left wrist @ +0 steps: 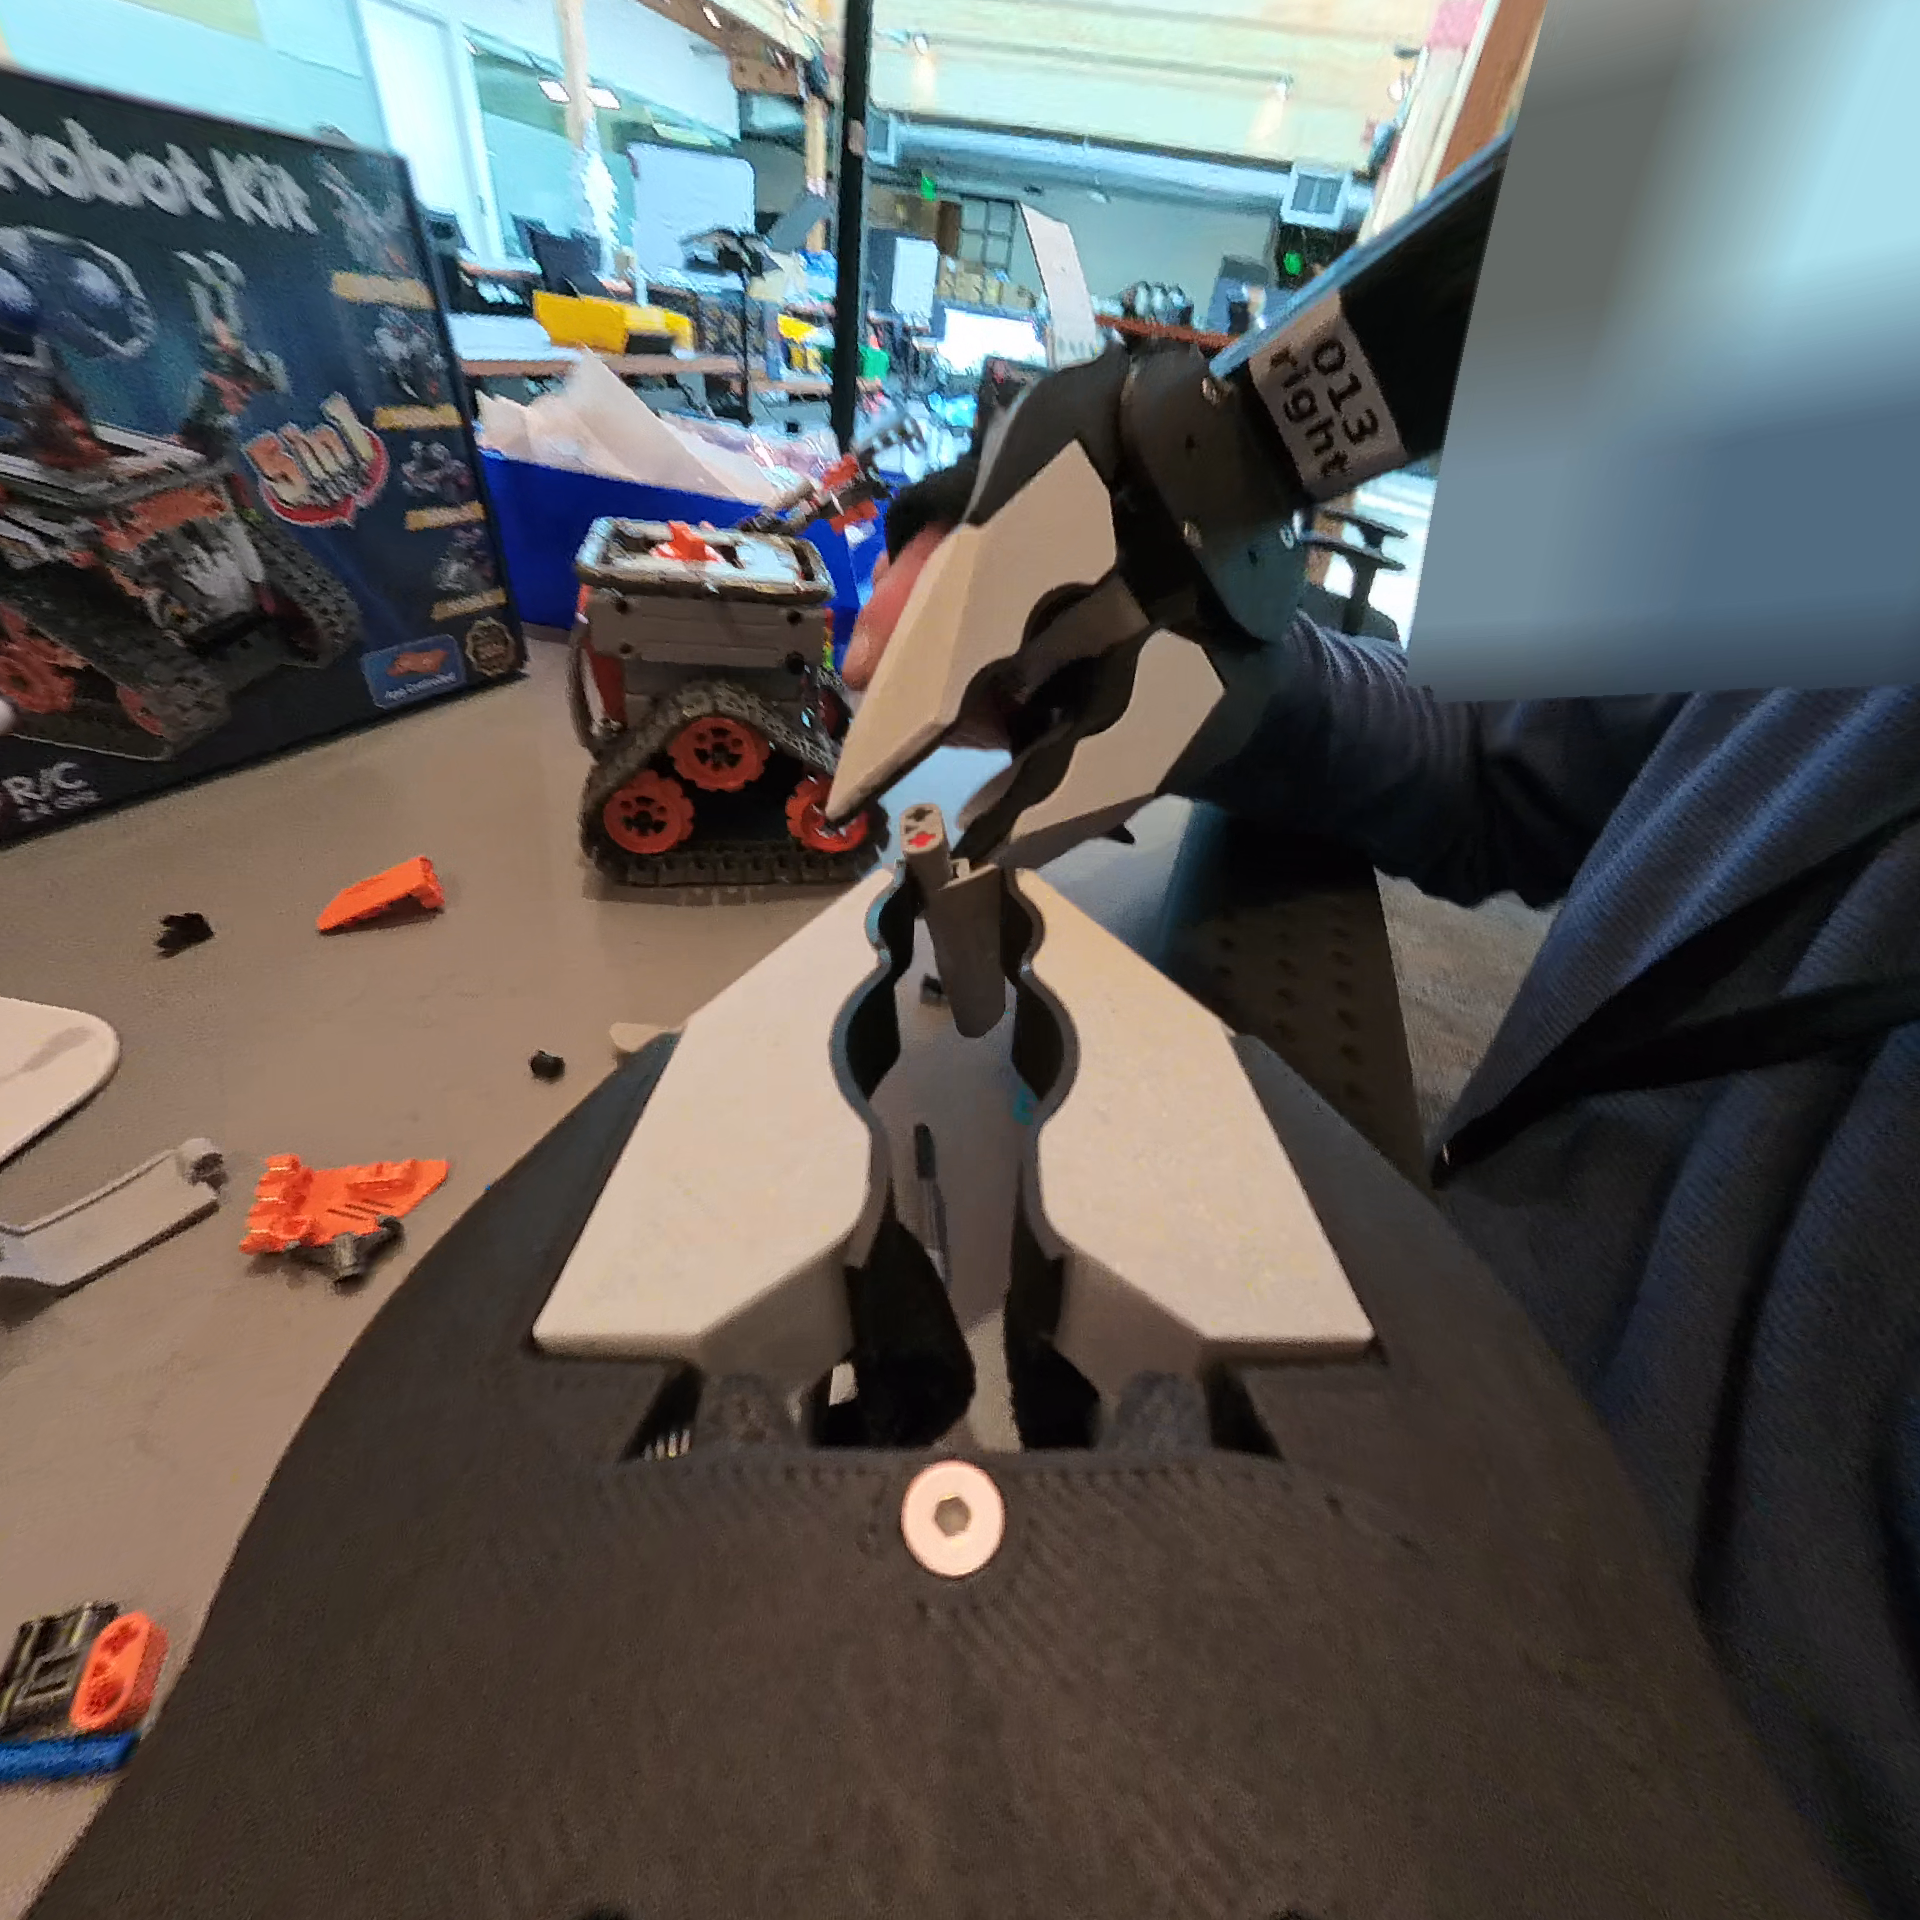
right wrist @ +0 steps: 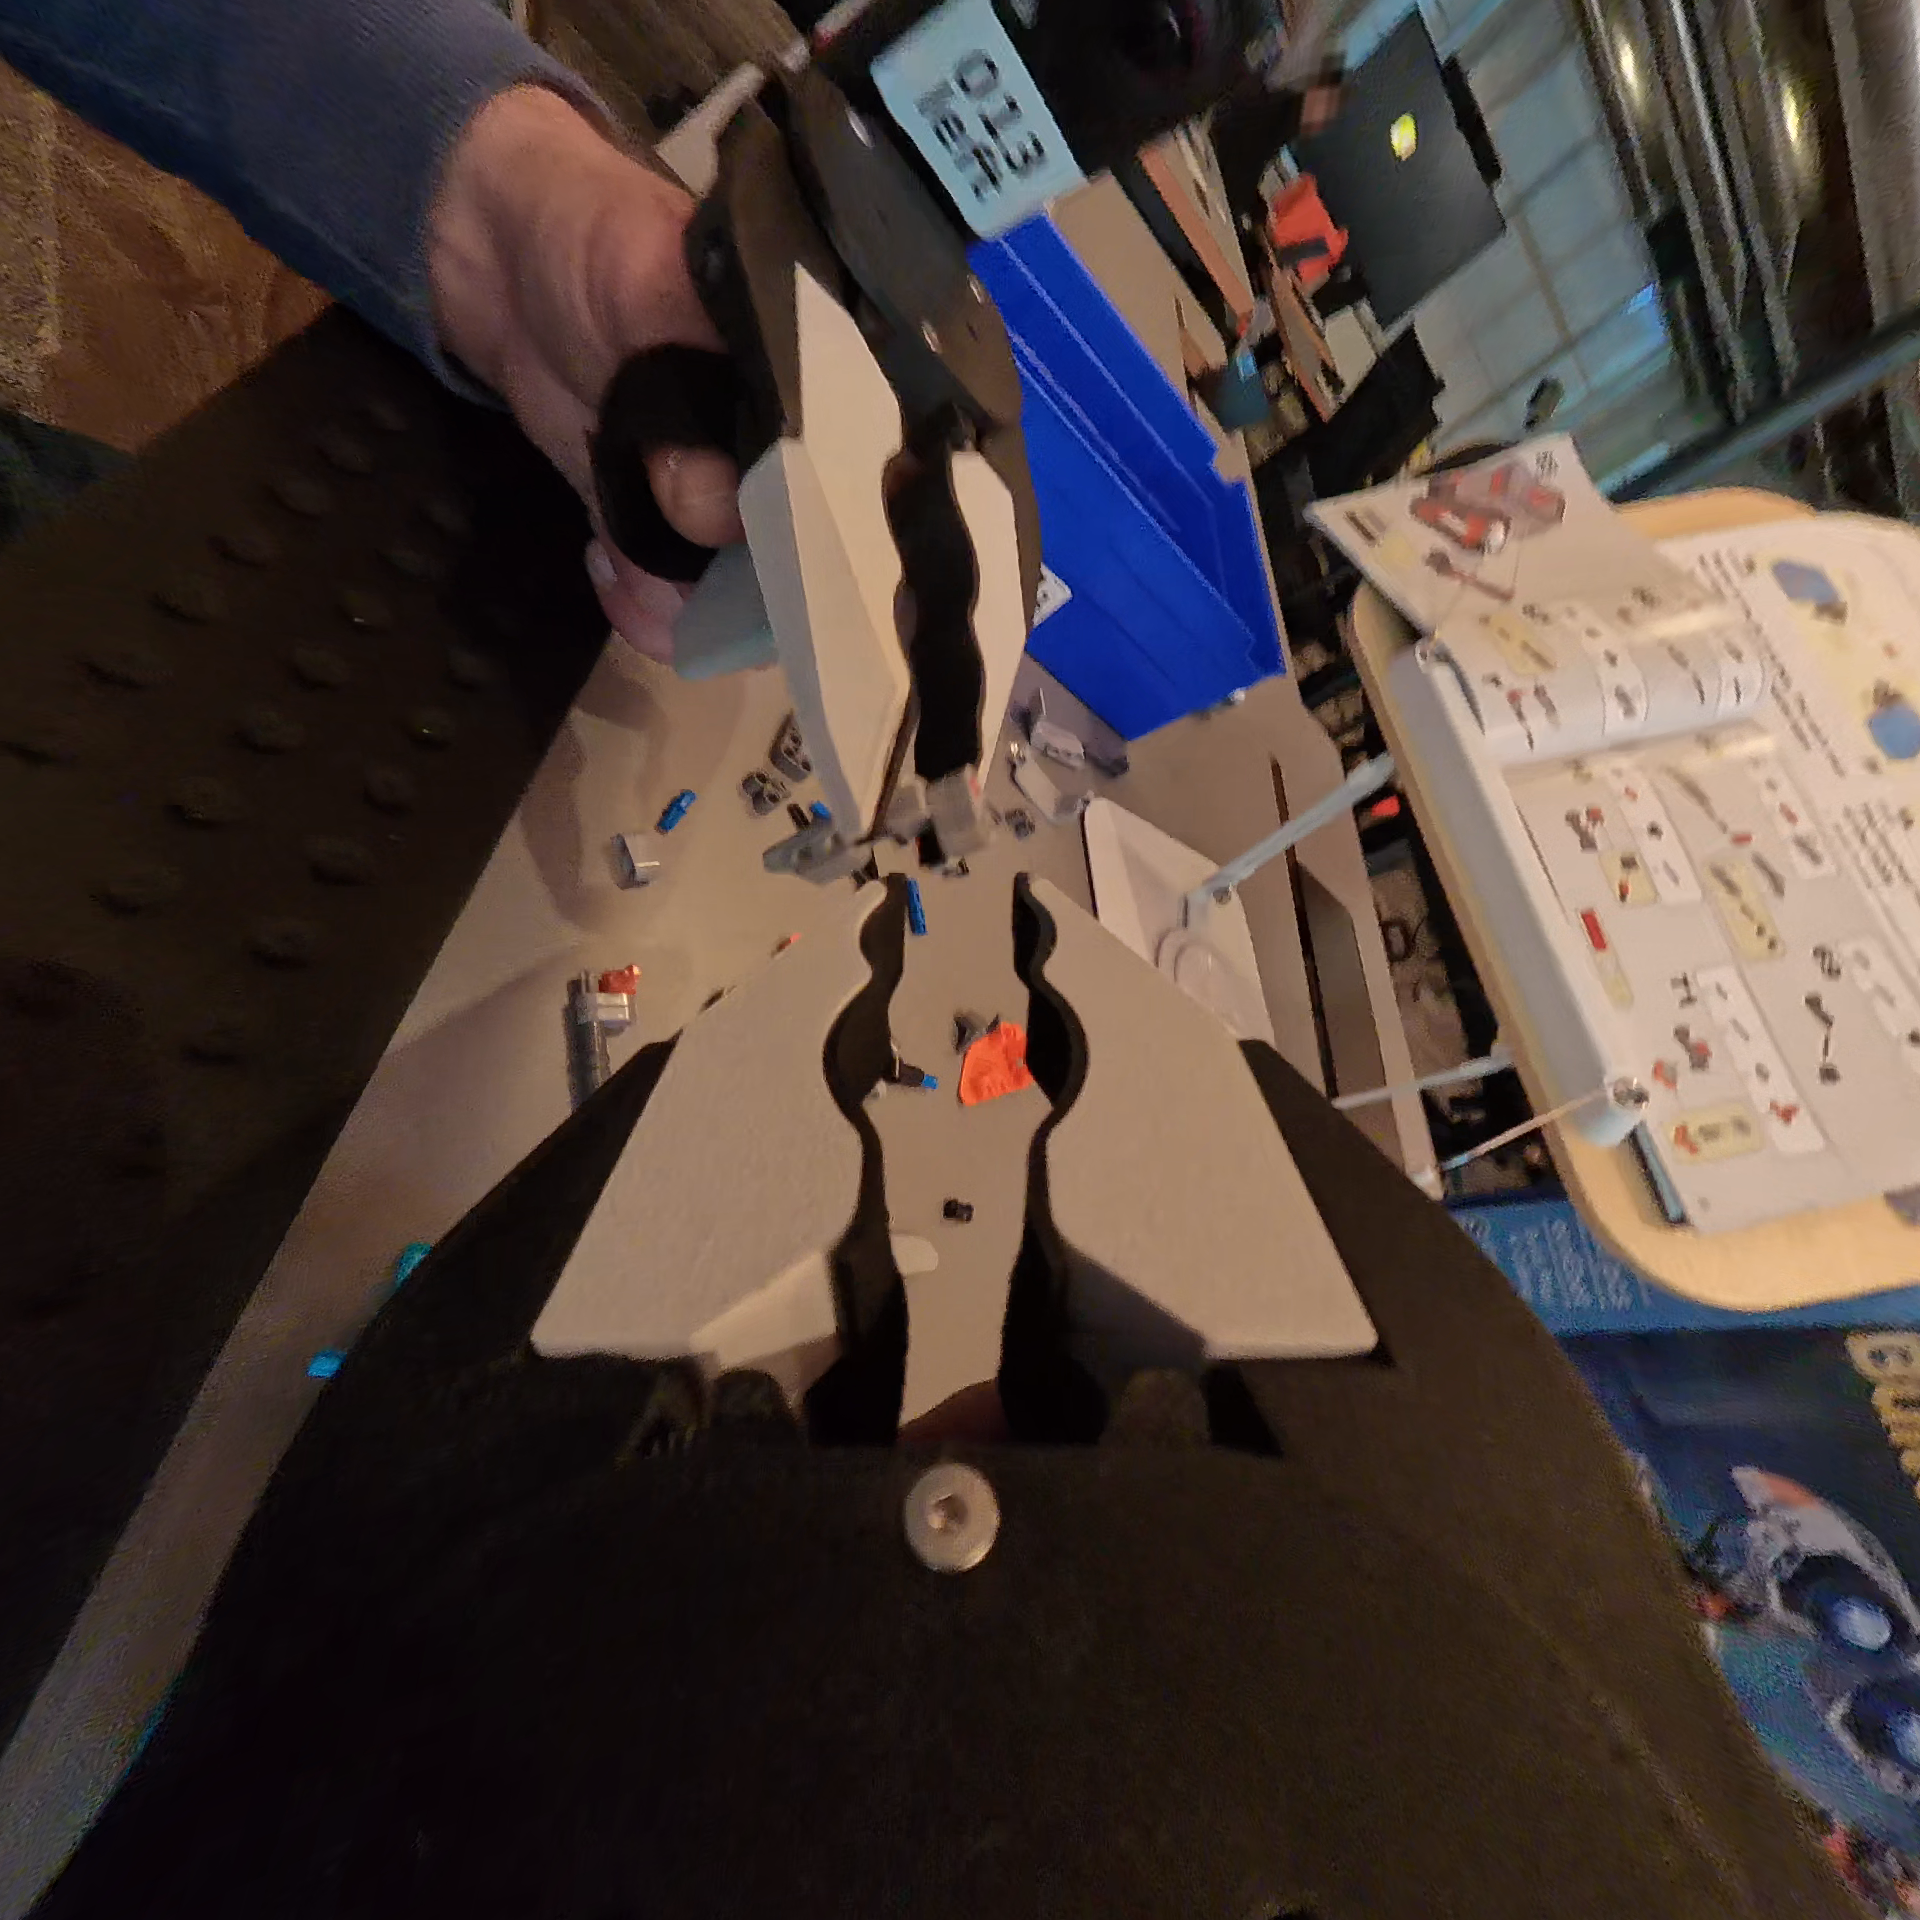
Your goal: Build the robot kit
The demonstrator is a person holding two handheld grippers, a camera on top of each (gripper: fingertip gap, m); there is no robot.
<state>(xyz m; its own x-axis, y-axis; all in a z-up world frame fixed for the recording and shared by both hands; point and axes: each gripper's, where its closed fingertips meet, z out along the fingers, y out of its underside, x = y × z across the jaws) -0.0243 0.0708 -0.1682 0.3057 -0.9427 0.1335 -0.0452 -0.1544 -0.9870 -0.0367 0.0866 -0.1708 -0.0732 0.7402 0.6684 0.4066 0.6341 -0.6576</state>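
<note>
Both sets of jaws meet tip to tip above the table (left wrist: 436, 1039): the left gripper (left wrist: 951, 914) is clamped on a small grey rod piece (left wrist: 961, 935), tilted so its end faces the other tool, probably to present it. Just beyond, the right gripper (right wrist: 951, 894) hangs with its jaws parted and nothing between them, its tips close to that rod but not touching it. Farther out sit a tracked toy vehicle (left wrist: 717, 717), loose orange parts (left wrist: 338, 1210), a blue bin (right wrist: 1132, 488), a kit box (left wrist: 229, 447) and an instruction booklet (right wrist: 1683, 831) on a stand.
</note>
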